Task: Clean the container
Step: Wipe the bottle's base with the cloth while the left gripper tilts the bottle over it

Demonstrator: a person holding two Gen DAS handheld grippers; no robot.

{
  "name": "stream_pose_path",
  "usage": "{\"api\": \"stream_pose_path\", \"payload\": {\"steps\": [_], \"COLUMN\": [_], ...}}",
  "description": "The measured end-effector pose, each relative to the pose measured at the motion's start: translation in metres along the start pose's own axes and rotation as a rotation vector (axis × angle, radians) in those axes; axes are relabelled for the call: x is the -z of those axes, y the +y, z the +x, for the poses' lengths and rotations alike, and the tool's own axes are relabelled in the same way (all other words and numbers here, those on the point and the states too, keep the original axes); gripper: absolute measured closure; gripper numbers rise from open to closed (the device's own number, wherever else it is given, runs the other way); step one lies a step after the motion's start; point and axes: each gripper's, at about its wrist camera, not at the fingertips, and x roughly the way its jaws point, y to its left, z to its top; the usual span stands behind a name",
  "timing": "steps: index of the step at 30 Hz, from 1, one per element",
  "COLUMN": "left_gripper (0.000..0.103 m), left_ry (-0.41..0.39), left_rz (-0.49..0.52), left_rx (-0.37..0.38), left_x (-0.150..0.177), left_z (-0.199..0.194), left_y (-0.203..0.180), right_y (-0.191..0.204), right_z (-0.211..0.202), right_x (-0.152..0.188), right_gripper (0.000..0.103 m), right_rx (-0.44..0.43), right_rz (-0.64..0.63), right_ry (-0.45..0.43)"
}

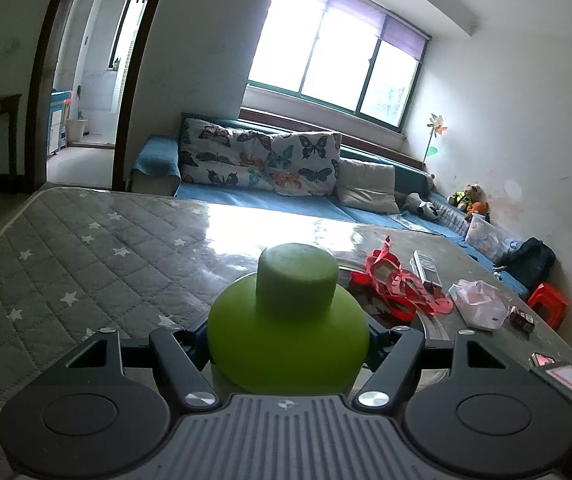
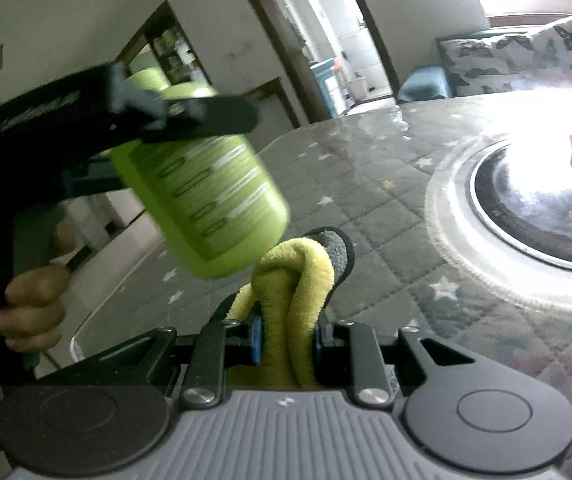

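Left tool [image 1: 288, 340] clenched on green container [image 1: 286, 332], held in the air above the worktop [image 1: 86, 248], cap pointing away; right tool [image 2: 287, 332] clamped on a bunched yellow cloth [image 2: 297, 280]; cloth sits just below the container's base, contact unclear from motion blur; person's hand [image 2: 26, 300] grips the left tool's handle; red ribbons [image 1: 397, 284] lie further back.

Open quilted table cover [image 1: 86, 248] left of red ribbon [image 1: 397, 284]; remote [image 1: 425, 266], plastic bag [image 1: 479, 306] crowd beyond it.
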Motion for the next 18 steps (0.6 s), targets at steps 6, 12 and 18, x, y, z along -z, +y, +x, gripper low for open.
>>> {"api": "stream_pose_path", "payload": {"steps": [6,12,18], "left_gripper": [0.030,0.030,0.031], "left_ry": [-0.006,-0.011,-0.006], "left_rz": [0.004,0.004,-0.004], "left_rx": [0.005,0.005,0.009], "left_x": [-0.001,-0.002,-0.001], "left_z": [-0.003,-0.006,-0.004], "left_y": [-0.002,0.001,0.002], "right_y": [0.026,0.025,0.012], "right_z": [0.008,0.009,0.005], "right_x": [0.006,0.003,-0.003], "right_gripper": [0.081,0.081,0.081], "right_rx": [-0.058,-0.048,-0.006], "right_rz": [-0.089,-0.092,-0.056], "right_ry": [0.044,0.033,-0.002]}}
